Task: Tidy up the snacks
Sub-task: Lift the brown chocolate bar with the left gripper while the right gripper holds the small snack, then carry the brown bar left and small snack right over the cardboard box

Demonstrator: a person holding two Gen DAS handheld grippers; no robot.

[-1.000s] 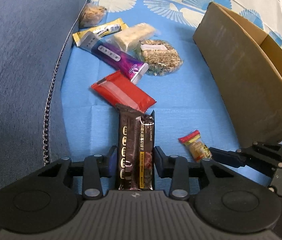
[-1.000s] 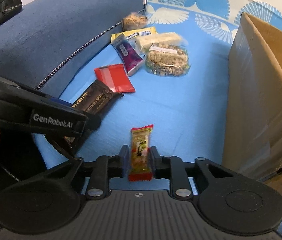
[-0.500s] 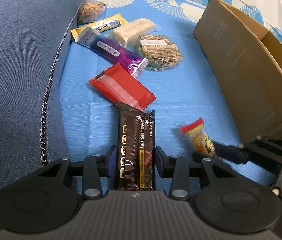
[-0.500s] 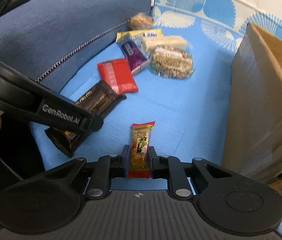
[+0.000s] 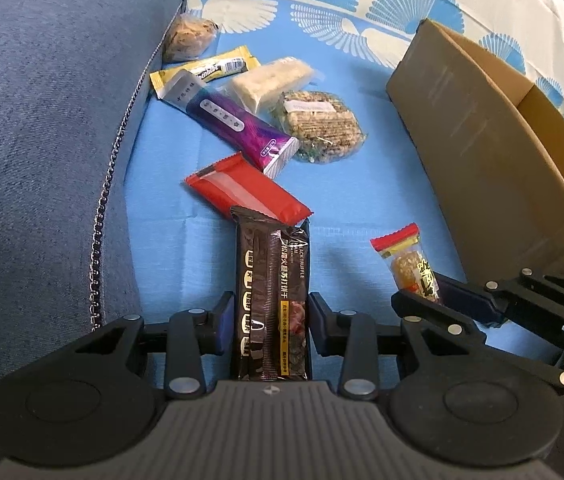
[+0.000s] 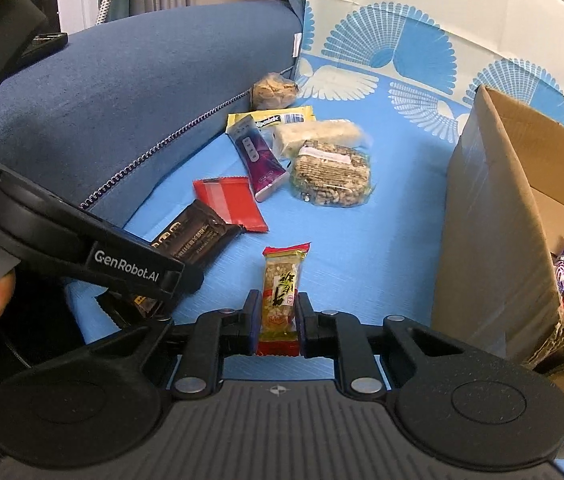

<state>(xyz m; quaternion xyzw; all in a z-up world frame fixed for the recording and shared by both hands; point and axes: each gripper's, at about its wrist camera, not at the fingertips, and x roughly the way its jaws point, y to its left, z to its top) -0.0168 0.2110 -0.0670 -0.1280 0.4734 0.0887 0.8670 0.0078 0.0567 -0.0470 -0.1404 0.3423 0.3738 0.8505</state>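
The left gripper [image 5: 270, 320] clamps the black bar [image 5: 272, 296], its far end under the red pack [image 5: 246, 194], so lifting may drag that pack. The right gripper [image 6: 278, 322], jaws just narrowed, pinches the small nut bar [image 6: 282, 292] seemingly by its near end only; it could slip before reaching the box [image 6: 493, 216].

I lose the near end of the black snack bar [image 5: 272, 300] under my left camera housing. The cardboard box [image 6: 493, 216] runs off the right edge, so I see only two wrappers inside. The small print on the purple packet [image 5: 234, 120] is unreadable.
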